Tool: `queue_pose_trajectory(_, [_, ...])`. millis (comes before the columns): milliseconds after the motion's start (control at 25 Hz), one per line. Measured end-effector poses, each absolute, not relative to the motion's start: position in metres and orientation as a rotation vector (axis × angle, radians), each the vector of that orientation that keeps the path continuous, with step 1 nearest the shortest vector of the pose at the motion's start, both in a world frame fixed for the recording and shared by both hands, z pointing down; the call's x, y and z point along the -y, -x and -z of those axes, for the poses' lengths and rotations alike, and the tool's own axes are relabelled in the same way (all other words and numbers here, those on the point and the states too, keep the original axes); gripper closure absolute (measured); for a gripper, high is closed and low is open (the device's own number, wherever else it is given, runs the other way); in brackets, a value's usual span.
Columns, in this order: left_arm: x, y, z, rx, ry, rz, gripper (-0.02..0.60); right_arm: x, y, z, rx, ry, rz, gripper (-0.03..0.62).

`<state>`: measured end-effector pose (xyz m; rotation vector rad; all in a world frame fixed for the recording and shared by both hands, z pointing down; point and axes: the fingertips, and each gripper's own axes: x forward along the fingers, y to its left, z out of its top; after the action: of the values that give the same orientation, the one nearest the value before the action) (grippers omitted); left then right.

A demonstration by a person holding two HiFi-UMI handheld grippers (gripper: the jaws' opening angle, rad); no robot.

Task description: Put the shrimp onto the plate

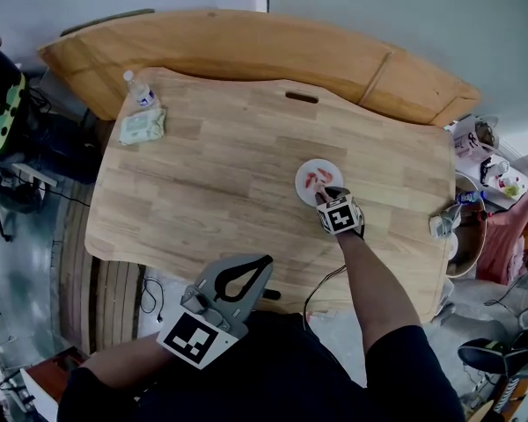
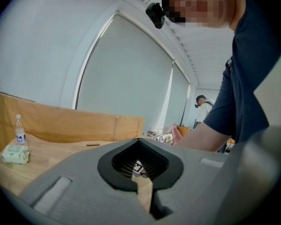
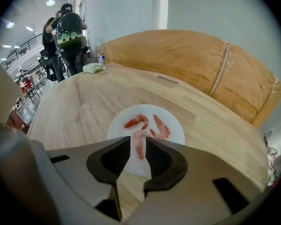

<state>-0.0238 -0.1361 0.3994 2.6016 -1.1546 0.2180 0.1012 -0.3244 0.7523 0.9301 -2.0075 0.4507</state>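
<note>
A small white plate (image 1: 304, 173) (image 3: 174, 124) sits right of the middle of the wooden table (image 1: 202, 183). Three pink shrimp lie on it: one at the left (image 3: 136, 121), one at the right (image 3: 162, 127), and a third (image 3: 140, 146) nearest the plate's near edge. My right gripper (image 1: 327, 192) (image 3: 138, 139) hovers low over that near edge with its jaws apart. The third shrimp rests on the plate between them, and neither pad presses on it. My left gripper (image 1: 265, 261) (image 2: 138, 140) is held back near the person's body, off the table's near edge, its tips together and holding nothing.
A water bottle (image 1: 139, 88) (image 3: 100, 55) and a pale green packet (image 1: 143, 127) (image 3: 93, 68) stand at the table's far left corner. A curved wooden bench (image 1: 246, 47) runs behind the table. Bags and clutter (image 1: 484, 174) crowd the right side. A person (image 3: 65, 32) stands beyond the far corner.
</note>
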Motion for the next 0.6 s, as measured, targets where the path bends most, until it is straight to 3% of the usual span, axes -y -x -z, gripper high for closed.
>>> queue_pose_trajectory(600, [0.123, 0.031, -0.399, 1.116, -2.625, -0.182, 0.577, 0.251, -0.062, -0.624, 2.287, -1.024, -0.316, 0.500])
